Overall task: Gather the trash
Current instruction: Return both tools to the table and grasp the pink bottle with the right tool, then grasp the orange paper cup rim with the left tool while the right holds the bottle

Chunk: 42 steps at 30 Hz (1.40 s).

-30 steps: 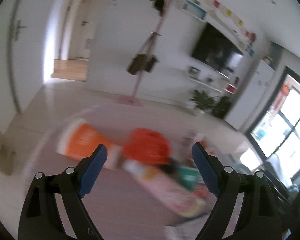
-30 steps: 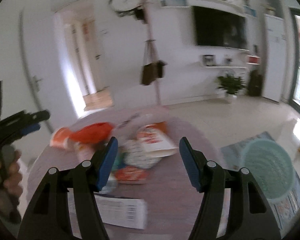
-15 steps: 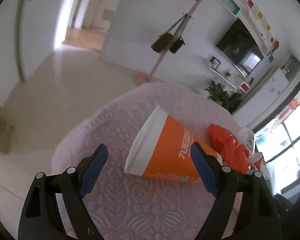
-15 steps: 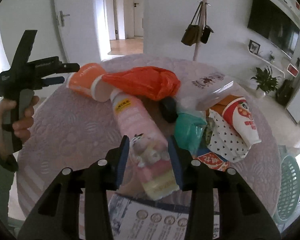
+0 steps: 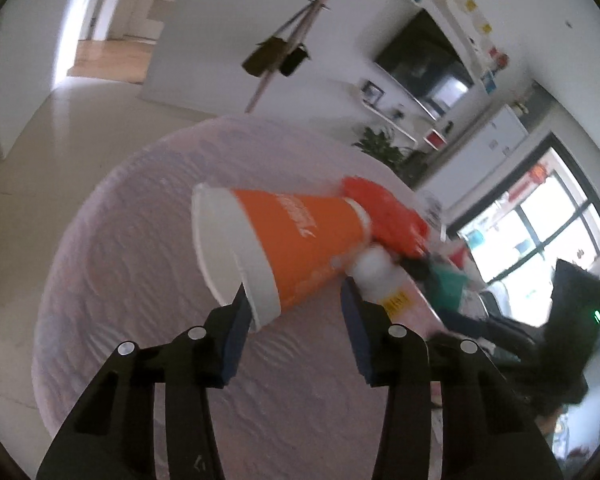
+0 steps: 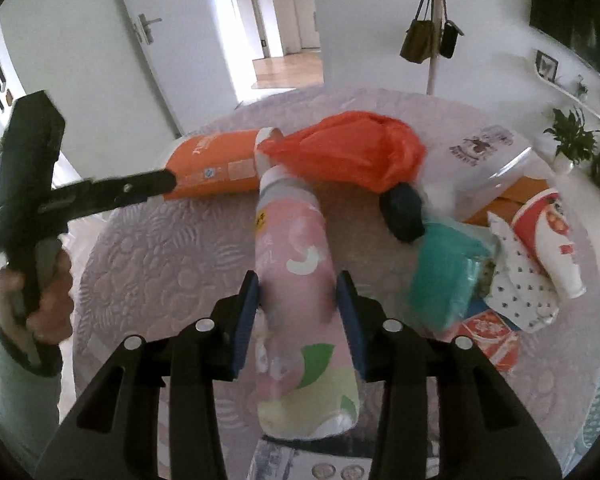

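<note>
Printed sheet [image 6: 300, 466] cut by bottom edge; orange cup [image 6: 216, 170] base behind orange bag [image 6: 360, 152].

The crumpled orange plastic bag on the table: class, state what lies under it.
Under the orange plastic bag show the pink bottle's white cap, the orange paper cup's narrow end and a dark rounded object. The bag hides anything else beneath it.

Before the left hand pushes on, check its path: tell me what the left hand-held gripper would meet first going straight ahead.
The orange paper cup, lying on its side: its white rim already sits between the closing jaws of the left hand-held gripper. Beyond it lies the red plastic bag; depth there is unclear.
</note>
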Each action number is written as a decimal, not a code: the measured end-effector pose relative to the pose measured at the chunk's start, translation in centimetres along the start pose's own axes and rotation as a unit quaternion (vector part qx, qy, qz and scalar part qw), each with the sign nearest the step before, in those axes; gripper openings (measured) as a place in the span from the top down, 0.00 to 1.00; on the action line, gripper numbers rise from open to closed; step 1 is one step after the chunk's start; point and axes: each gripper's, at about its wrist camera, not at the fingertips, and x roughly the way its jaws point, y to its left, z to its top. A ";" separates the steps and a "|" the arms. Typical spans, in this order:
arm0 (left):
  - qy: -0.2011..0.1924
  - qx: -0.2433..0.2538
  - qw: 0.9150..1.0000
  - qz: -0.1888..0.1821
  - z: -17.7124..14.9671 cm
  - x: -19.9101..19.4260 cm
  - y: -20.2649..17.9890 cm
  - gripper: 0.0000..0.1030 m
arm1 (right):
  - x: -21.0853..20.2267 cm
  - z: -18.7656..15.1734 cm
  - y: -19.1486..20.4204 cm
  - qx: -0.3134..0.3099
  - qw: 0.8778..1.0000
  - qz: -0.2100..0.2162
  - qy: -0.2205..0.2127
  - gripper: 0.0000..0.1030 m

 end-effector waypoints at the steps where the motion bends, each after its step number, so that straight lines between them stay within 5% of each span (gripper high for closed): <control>1: 0.001 0.000 1.000 -0.008 -0.1 0.0 -0.1 0.50 | 0.3 0.2 0.0 0.003 1.000 0.002 0.002 0.60; 5: 0.002 -0.016 1.000 0.001 0.1 1.3 0.4 0.44 | 1.4 0.9 0.2 0.021 1.000 0.000 0.010 0.57; 12: 0.007 -0.048 0.999 0.005 0.4 3.5 1.5 0.48 | 3.8 1.2 0.6 0.047 0.998 0.029 0.040 0.54; 17: 0.011 -0.046 0.999 -0.014 -0.2 3.8 0.8 0.70 | 4.3 1.2 0.9 0.050 0.997 0.023 0.050 0.55; 22: -0.026 -0.036 0.999 -0.030 -0.8 1.9 -0.2 0.98 | 4.1 0.9 0.6 0.072 0.996 0.035 0.047 0.56; 31: -0.081 0.005 0.997 0.009 -1.2 -2.5 -3.8 0.99 | 0.7 0.4 1.4 0.065 0.996 0.060 0.001 0.56; 42: -0.120 0.033 0.991 -0.041 -0.9 -5.5 -8.9 0.99 | -6.6 0.3 -1.8 0.088 0.990 0.060 -0.092 0.56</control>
